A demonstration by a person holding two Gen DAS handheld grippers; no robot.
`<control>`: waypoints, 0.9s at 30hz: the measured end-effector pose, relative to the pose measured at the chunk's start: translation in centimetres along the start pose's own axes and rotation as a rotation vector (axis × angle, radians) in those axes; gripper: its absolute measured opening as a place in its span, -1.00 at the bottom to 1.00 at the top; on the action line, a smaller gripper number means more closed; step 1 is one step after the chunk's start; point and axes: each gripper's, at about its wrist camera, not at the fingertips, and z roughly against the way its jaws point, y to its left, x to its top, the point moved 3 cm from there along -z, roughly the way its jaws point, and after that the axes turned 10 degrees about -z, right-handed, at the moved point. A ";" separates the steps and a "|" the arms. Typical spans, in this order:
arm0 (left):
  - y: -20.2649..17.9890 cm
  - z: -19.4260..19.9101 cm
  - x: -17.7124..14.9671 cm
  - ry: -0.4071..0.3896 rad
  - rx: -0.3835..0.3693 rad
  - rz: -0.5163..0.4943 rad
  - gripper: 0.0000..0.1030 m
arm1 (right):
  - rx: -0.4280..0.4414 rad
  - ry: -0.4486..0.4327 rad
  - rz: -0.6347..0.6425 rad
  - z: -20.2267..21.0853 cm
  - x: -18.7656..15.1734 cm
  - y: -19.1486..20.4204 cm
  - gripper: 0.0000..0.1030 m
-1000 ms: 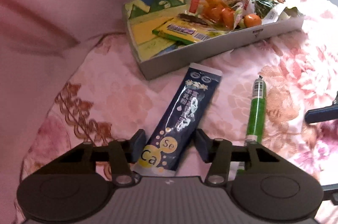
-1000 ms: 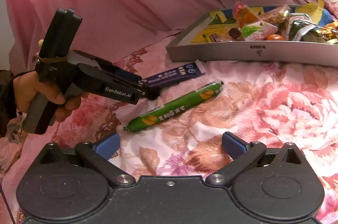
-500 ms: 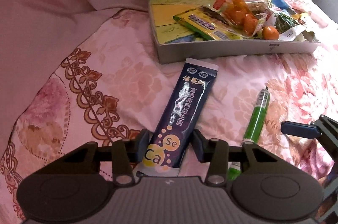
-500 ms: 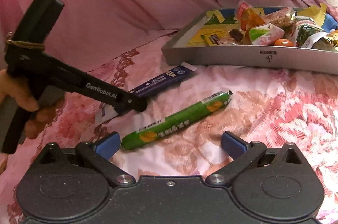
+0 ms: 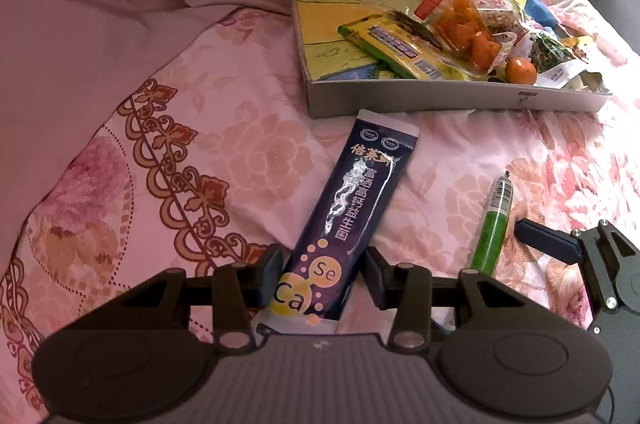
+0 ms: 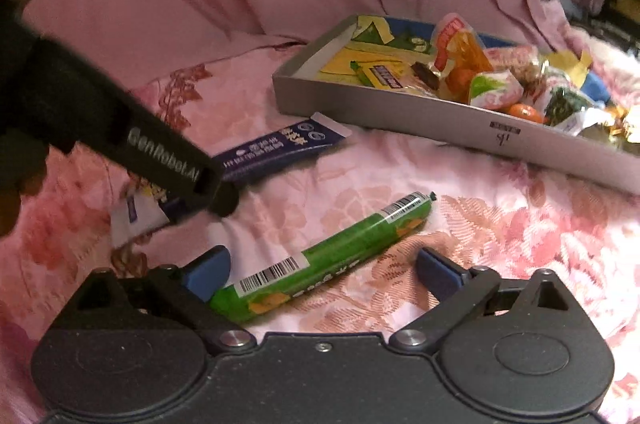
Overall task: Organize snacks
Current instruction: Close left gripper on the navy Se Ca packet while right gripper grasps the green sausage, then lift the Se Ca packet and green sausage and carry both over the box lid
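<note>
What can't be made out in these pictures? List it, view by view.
1. Left wrist view: the sachet's near end, behind the left gripper's body; whether the jaws touch it.
2. Left wrist view: the sausage's lower end, behind the same body.
3. Right wrist view: the tray's right end, cut by the edge.
4. Both views: snack labels, too small.

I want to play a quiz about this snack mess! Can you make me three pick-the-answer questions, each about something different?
1. Where does the dark blue sachet lie?
A. inside the snack box
B. on the floral bedspread, before the box
C. under the pillow

2. What colour is the sausage stick?
A. green
B. red
C. white

3. How is the right tool?
A. shut on the sausage
B. open, fingers either side of the sausage
C. holding the box

Answers: 1 B, it lies on the bedspread outside the snack box. 2 A, its wrapper is green. 3 B, the blue pads stand wide apart.
</note>
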 end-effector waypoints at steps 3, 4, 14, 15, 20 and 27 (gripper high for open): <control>-0.1 0.1 -0.2 0.002 0.005 0.013 -0.08 | 0.007 -0.005 0.051 0.6 -0.3 -0.5 0.61; -0.2 0.2 -0.3 0.004 0.008 0.020 -0.08 | 0.014 -0.002 0.062 0.8 -0.3 -0.8 0.55; -1.9 1.1 -1.8 0.038 0.023 0.129 -0.08 | 0.130 0.064 0.107 3.1 -0.4 -4.5 -0.25; -2.1 1.2 -2.0 0.042 0.022 0.151 -0.08 | 0.143 0.075 0.102 3.2 -0.5 -4.7 -0.26; -3.0 1.6 -3.2 0.100 0.006 0.295 -0.09 | 0.168 0.089 0.113 4.0 -1.1 -5.5 -0.33; -3.0 1.3 -3.4 0.114 0.031 0.356 -0.03 | 0.121 0.017 0.139 3.9 -1.6 -4.7 -0.11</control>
